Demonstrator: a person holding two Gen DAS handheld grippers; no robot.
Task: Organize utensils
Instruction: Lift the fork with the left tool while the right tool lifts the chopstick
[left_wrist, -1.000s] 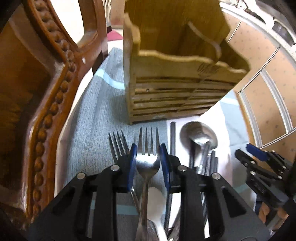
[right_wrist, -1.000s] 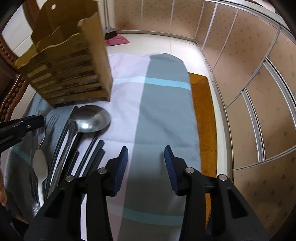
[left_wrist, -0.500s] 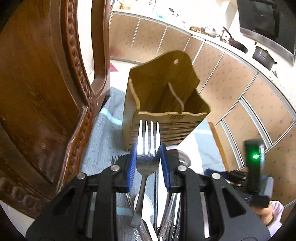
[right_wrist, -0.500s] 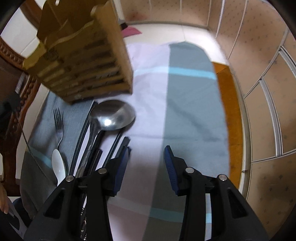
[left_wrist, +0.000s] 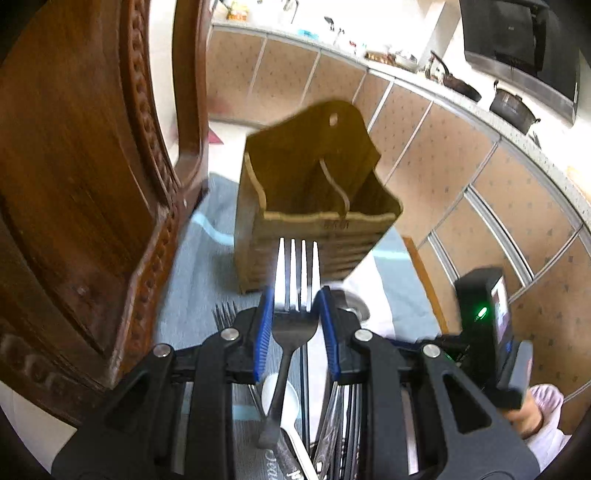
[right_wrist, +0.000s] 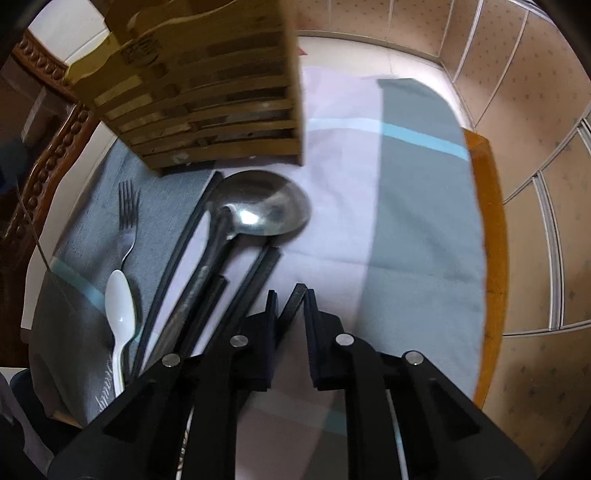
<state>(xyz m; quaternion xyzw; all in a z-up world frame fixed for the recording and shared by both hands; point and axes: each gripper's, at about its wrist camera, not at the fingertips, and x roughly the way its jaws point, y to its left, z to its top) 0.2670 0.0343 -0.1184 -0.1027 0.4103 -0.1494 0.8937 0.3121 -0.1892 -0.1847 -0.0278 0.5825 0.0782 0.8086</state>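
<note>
The left gripper (left_wrist: 295, 314) is clamped on a metal fork (left_wrist: 295, 291), its blue pads pressing the fork's neck from both sides; the tines stick up past the fingertips and the handle hangs down between the arms, clear of the cloth. Beyond the tines, further off, stands the wooden utensil holder (left_wrist: 314, 192), an upright slatted box with a tall back board and a divider splitting it into two compartments; both look empty from here. It sits on a grey and white striped cloth (right_wrist: 406, 221) that covers the table (right_wrist: 491, 221), with a carved wooden chair (left_wrist: 85, 184) to its left. The right gripper (right_wrist: 290, 299) points steeply down at the cloth and its jaws are closing with the tip of a black chopstick (right_wrist: 295, 299) between them; whether the pads already press it I cannot tell. Just left of it lie more black chopsticks (right_wrist: 258, 273), a steel ladle (right_wrist: 262, 210) with its bowl near the holder's foot, a white plastic spoon (right_wrist: 120, 306) and a second fork (right_wrist: 129, 214), all flat on the cloth, side by side, handles towards the near edge
</note>
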